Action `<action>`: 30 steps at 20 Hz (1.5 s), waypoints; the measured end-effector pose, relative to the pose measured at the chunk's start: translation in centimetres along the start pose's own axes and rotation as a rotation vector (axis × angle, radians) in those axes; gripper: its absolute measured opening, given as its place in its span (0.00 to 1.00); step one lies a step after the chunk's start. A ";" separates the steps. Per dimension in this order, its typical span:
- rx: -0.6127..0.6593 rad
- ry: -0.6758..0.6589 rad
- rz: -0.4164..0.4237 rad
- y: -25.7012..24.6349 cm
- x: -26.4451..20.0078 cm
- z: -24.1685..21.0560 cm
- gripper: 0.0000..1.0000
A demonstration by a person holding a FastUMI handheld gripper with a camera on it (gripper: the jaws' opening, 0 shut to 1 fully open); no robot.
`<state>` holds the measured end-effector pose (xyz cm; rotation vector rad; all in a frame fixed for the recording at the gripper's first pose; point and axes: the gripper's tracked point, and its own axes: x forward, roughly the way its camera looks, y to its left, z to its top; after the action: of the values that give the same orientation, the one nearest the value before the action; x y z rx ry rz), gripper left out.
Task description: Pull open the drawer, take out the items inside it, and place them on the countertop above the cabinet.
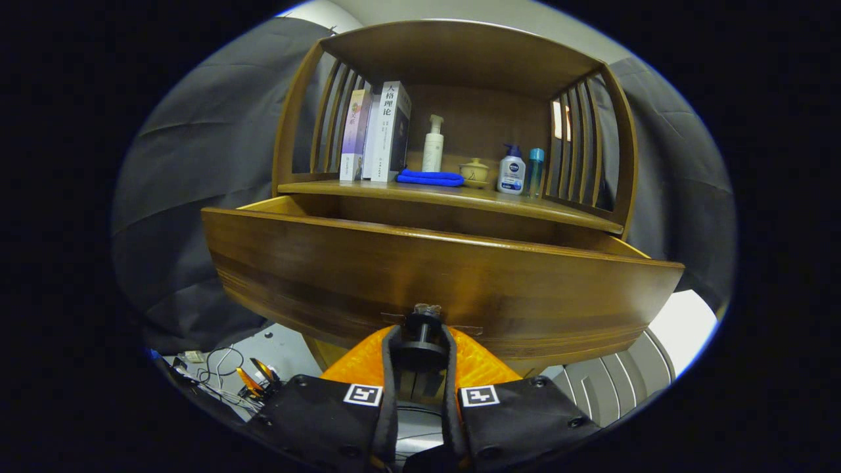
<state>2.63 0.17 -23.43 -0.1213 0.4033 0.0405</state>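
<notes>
The wooden drawer (433,276) stands pulled out from the cabinet, its wide front panel facing me. A dark round knob (420,335) sticks out of the panel's lower middle. My gripper (420,351) is shut on that knob, one finger on each side of it. The drawer's inside is hidden behind the front panel. Above the drawer runs the countertop (453,197), which carries a folded blue cloth (430,177), several upright books (378,135), a white pump bottle (433,144), a small ceramic lidded cup (474,173), a white and blue lotion bottle (511,171) and a slim teal bottle (535,172).
A wooden hutch with slatted sides (578,138) and a roof encloses the countertop. Black cloth hangs on both sides of the cabinet. Cables and small devices (230,378) lie on the floor to the lower left. A grey ribbed mat (617,381) lies lower right.
</notes>
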 end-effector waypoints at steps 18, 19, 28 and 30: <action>-0.054 0.018 0.054 1.4 -3.7 -1.7 0.29; -0.041 0.026 0.056 1.5 -3.7 -1.6 0.29; -0.069 -0.010 0.069 1.0 -7.3 1.4 0.71; -0.064 -0.044 0.079 1.0 -8.8 3.3 0.83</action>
<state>-4.20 1.42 -17.07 -0.1678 0.3632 0.1336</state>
